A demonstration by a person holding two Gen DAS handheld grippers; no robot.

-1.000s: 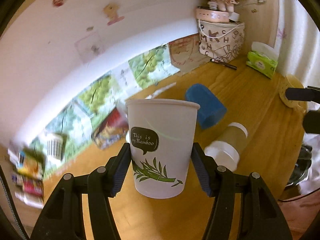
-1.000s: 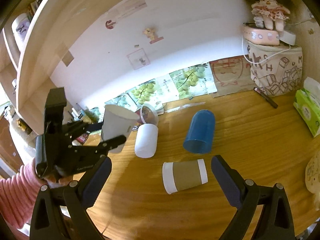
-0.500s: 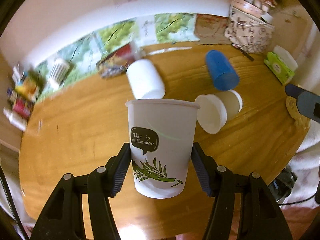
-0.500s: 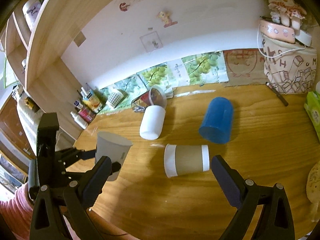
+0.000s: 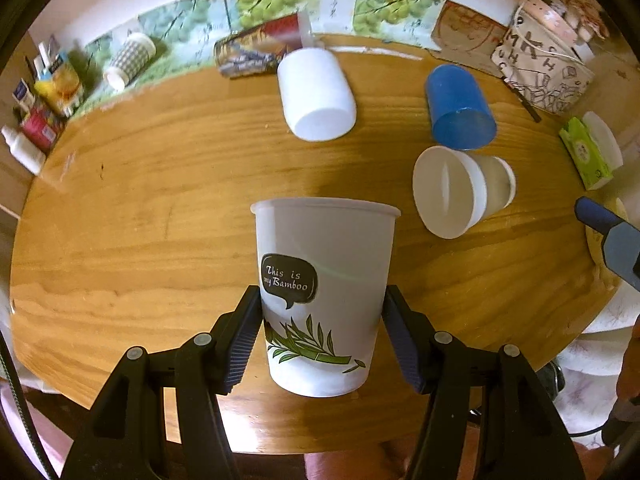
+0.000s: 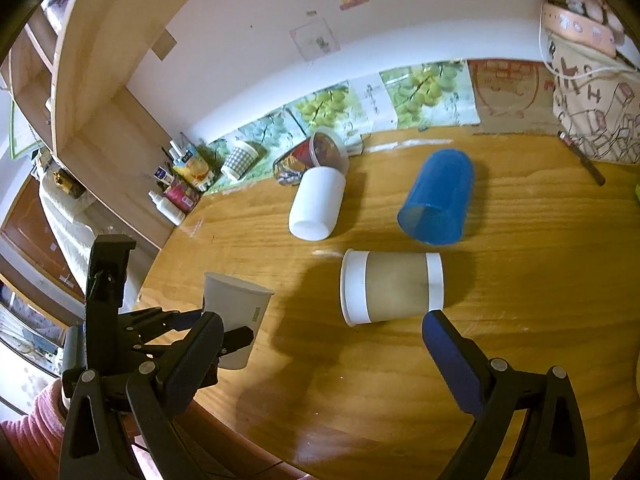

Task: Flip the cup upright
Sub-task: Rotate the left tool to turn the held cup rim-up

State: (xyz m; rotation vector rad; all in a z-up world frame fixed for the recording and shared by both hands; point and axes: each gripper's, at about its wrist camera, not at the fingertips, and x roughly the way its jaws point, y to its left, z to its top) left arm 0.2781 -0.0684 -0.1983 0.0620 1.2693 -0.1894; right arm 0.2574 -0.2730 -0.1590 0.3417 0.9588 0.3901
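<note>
The left gripper (image 5: 322, 336) has come lower over the table (image 5: 140, 208), still pinching the upright paper cup (image 5: 324, 292). At 2 o'clock, the brown cup (image 5: 464, 190) lies sideways. The right gripper (image 6: 320, 364) is spread.

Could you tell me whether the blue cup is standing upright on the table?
No, the blue cup lies on its side on the wooden table.

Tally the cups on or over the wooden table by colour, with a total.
White with bamboo print, held upright in the left gripper: 1
Plain white, on its side: 1
Blue, on its side: 1
Brown sleeve with white ends, on its side: 1
Total: 4
</note>
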